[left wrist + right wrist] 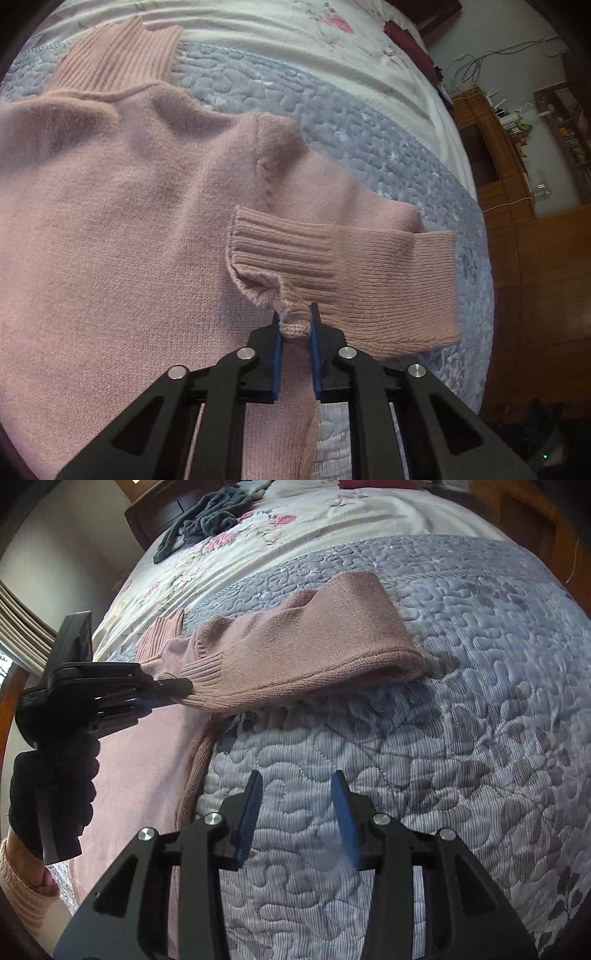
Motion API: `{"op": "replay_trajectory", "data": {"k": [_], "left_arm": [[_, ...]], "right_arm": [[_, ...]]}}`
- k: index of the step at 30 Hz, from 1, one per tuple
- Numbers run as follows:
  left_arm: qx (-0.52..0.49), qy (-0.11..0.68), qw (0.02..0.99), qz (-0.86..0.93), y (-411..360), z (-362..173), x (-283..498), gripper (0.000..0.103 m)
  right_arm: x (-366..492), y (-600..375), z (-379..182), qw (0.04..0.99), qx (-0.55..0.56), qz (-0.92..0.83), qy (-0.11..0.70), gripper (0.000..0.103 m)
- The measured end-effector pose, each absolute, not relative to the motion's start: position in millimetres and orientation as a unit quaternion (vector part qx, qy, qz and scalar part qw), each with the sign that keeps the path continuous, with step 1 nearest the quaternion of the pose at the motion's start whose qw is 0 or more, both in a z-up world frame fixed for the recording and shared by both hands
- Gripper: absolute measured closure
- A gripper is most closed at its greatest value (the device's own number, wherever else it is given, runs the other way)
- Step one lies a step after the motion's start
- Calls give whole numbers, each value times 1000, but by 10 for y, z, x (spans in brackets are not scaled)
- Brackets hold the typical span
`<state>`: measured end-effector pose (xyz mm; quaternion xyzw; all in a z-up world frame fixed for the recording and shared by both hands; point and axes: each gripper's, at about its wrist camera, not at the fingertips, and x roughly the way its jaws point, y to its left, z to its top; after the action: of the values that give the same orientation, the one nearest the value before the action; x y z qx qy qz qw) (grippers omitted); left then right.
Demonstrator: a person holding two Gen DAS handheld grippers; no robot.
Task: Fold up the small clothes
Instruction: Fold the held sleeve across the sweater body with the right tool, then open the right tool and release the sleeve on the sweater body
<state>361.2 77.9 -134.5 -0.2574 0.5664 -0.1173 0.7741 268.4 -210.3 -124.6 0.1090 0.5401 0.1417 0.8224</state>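
A pink knit sweater (122, 221) lies spread on the grey-blue quilt (369, 122), its ribbed collar (118, 55) at the top left. Its sleeve (388, 266) is doubled back toward the body. My left gripper (295, 317) is shut on the ribbed cuff (284, 254), a bunch of knit pinched between the blue pads. In the right wrist view the same sleeve (314, 646) arches up off the quilt, and the left gripper (177, 694) holds its cuff at the left. My right gripper (297, 786) hangs open over bare quilt (443, 738), right of the sweater's side edge (195, 771).
A white floral bedspread (258, 535) covers the far part of the bed, with a dark grey garment (207, 520) heaped on it. Wooden furniture (495, 155) and cables stand beyond the bed's right edge. A gloved hand (48, 794) and a pink sleeve hold the left gripper.
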Motion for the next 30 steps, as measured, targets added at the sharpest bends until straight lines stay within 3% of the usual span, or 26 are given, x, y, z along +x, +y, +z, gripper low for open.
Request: {"op": "replay_trajectory", "data": {"k": [8,18,30], "left_arm": [[-240,516,818,-88,1391,-941,3464,92],[-226,488,843,2,2581,-809,3293,92],[-236,487,836,86,3519,-1048,3207,92]], "right_arm": [[2759,-2100,-1116,826,123,136,533,63],[3092,-1926,-1038,818,163,139,535,48],[3683,-1377,-1484,772,180,145,592,42]]}}
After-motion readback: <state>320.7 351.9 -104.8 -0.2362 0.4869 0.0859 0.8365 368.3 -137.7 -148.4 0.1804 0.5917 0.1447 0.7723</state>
